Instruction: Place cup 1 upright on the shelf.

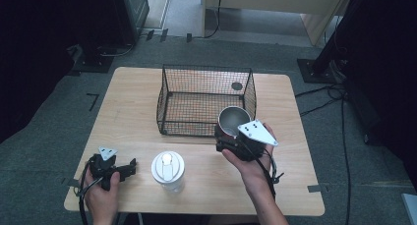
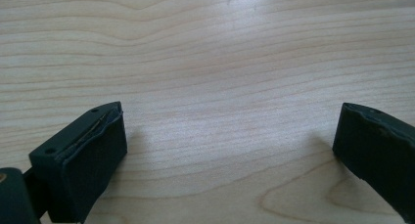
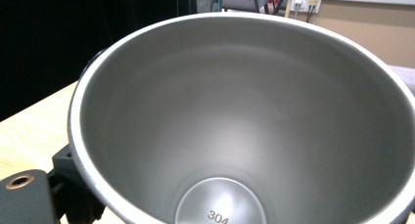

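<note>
A steel cup (image 1: 232, 120) is held just off the table at the wire basket's (image 1: 204, 99) front right corner, with my right gripper (image 1: 235, 140) shut on it. In the right gripper view the cup's empty inside (image 3: 235, 136) is stamped 304 on its bottom. A white lidded jar (image 1: 168, 170) stands on the table near the front middle. My left gripper (image 1: 127, 168) rests low at the front left, open, its jaws pointing toward the jar. In the left gripper view its fingers (image 2: 83, 160) stand wide apart over bare wood.
The black wire basket sits empty at the back middle of the wooden table (image 1: 137, 87). Beyond the table's far edge are dark stands (image 1: 319, 63), cables on the floor and a cabinet (image 1: 270, 4).
</note>
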Tool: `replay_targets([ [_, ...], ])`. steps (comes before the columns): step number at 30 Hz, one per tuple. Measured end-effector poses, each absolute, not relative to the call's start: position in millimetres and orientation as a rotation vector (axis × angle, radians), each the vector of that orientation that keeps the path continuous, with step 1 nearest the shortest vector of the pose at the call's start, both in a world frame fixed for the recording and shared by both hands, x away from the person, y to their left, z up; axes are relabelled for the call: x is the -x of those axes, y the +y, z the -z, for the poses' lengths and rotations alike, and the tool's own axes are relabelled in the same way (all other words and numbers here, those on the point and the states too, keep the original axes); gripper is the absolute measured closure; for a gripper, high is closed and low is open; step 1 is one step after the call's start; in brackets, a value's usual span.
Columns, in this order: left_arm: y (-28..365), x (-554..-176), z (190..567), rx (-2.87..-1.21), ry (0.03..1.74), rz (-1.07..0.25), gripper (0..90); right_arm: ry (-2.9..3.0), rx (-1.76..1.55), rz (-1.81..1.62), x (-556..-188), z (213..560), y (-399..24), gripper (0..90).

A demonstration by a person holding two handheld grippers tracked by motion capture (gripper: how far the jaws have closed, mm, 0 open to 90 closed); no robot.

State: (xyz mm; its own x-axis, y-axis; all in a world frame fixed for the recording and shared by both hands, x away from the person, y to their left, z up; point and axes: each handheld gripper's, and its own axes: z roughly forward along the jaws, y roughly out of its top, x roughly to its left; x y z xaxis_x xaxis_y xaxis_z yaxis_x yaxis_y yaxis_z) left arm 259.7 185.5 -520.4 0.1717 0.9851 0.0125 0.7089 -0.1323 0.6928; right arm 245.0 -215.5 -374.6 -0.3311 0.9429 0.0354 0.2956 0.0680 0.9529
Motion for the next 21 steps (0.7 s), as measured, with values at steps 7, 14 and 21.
replay_targets([
  [7, 185.6, -259.7, 520.5, -1.907, 1.593, -0.657, 0.0, 1.656, -1.221, -1.318, -254.6, 369.2, -215.3, 7.7],
  [14, 185.7, -259.7, 520.4, -1.908, 1.594, -0.655, 0.0, 1.54, -1.184, -1.328, -266.1, 369.9, -213.6, 7.7],
  [21, 185.5, -259.7, 520.4, -1.906, 1.595, -0.655, 0.0, 1.447, -1.128, -1.416, -276.2, 374.8, -214.1, 7.7],
])
